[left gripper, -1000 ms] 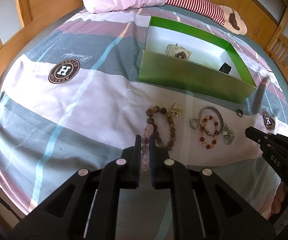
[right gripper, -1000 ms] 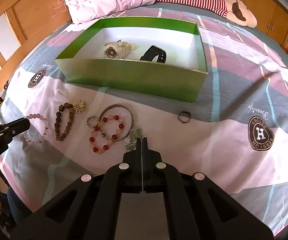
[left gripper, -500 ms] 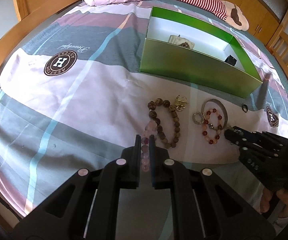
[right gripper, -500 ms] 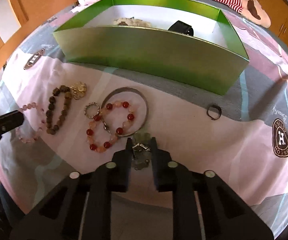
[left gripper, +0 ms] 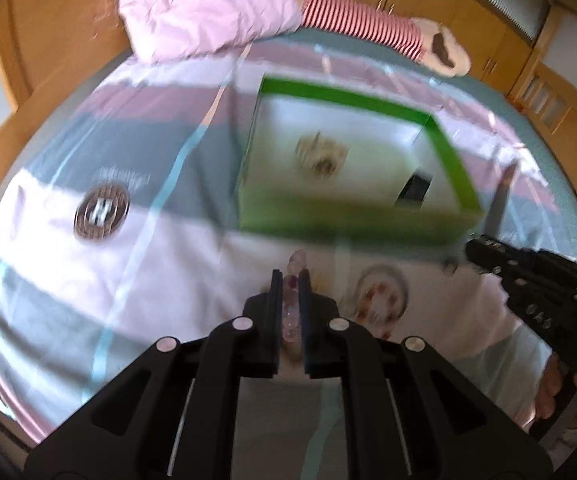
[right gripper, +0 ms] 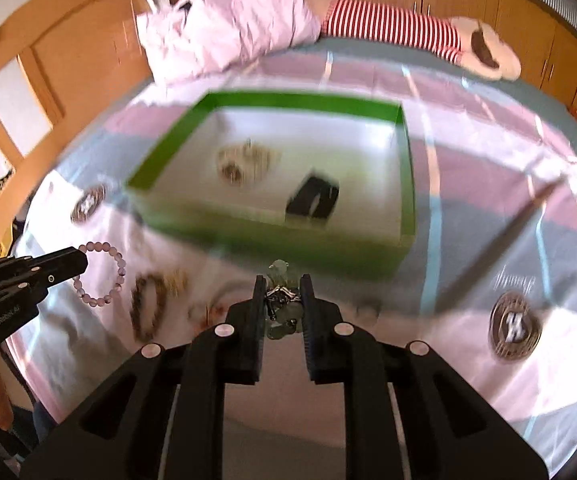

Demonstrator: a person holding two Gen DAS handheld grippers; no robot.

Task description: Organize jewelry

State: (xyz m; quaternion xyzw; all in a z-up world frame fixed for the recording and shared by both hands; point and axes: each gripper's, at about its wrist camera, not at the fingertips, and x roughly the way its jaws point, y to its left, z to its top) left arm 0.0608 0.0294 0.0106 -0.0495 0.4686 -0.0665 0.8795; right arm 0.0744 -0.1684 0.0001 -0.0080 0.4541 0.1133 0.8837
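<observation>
- The left gripper (left gripper: 289,280) has its fingers pinched narrow on a pink bead bracelet (right gripper: 102,274); in the right wrist view that loop hangs free from the tip at centre left, above the bedspread (right gripper: 368,368).
- The right gripper (right gripper: 282,284) clamps a small greenish metal trinket (right gripper: 282,304) between narrow fingers, low centre of its own view, just before the green box (right gripper: 406,184).
- Risk: the bracelet is held by only a few beads, so a swing could slide it out or snag the loop on the box's near wall.
- Risk: the trinket dangles loosely and might shake free short of the box.
- Both views are blurred, so a release could be misjudged.
- Inside the box lie a pale watch-like piece (right gripper: 244,164) and a black item (right gripper: 312,198); dropped pieces could tangle with them.
- A brown bead bracelet (right gripper: 148,306) and a red bead bracelet (left gripper: 380,300) remain on the bedspread, below the carried pieces.
- The near box wall stands between both grippers and the interior.
</observation>
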